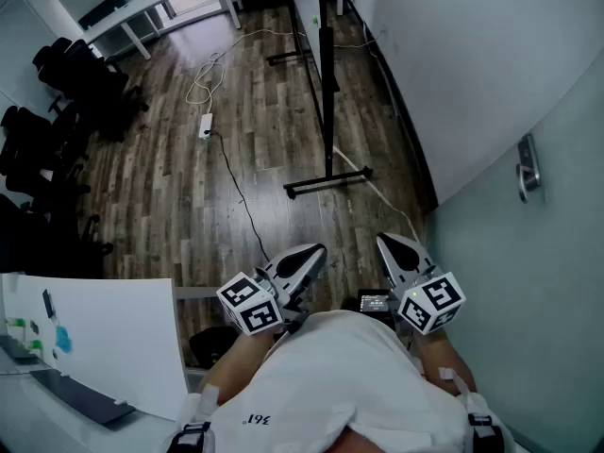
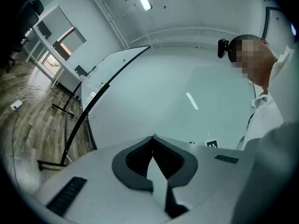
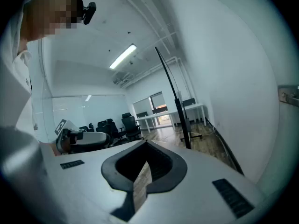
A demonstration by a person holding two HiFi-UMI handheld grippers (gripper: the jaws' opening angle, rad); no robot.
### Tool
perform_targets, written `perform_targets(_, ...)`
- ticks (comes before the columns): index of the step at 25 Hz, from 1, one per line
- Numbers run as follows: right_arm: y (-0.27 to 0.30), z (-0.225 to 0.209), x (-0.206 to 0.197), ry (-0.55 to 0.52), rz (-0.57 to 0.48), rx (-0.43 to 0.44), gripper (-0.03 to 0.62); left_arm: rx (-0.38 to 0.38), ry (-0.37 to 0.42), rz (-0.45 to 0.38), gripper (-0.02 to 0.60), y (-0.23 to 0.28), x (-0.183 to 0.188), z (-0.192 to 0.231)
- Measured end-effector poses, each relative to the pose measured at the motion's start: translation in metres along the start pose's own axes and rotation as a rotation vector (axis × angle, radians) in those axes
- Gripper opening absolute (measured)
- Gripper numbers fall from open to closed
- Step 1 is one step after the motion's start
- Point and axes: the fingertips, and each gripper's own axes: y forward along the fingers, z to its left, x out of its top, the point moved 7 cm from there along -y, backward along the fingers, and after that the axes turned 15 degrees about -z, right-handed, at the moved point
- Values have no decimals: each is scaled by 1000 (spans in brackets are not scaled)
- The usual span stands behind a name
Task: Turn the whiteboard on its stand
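Note:
The whiteboard (image 1: 326,74) stands edge-on ahead of me on a black stand with a floor foot (image 1: 327,183), close to the right wall. In the left gripper view its pale face (image 2: 154,83) and black frame fill the middle. In the right gripper view it shows as a thin dark edge (image 3: 174,94). My left gripper (image 1: 307,258) and right gripper (image 1: 389,245) are held close to my body, well short of the board. Both are shut with nothing between the jaws, as the left gripper (image 2: 153,137) and right gripper (image 3: 145,143) also show in their own views.
A second white board (image 1: 104,333) with a pen tray lies at lower left. Black office chairs (image 1: 57,111) line the left side. A power strip and cables (image 1: 208,121) lie on the wood floor. A door with a handle (image 1: 528,170) is at my right, and desks (image 1: 170,3) stand at the back.

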Motion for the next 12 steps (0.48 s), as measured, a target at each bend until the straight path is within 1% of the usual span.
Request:
perform_targets(7,-15,-14,-1,-10,25,3,26,-14,11,-1,8,8,-16,-6)
perform_targets(12,-28,-31,0,2,31,0,26,43,8,-13,8,19,-23,-13)
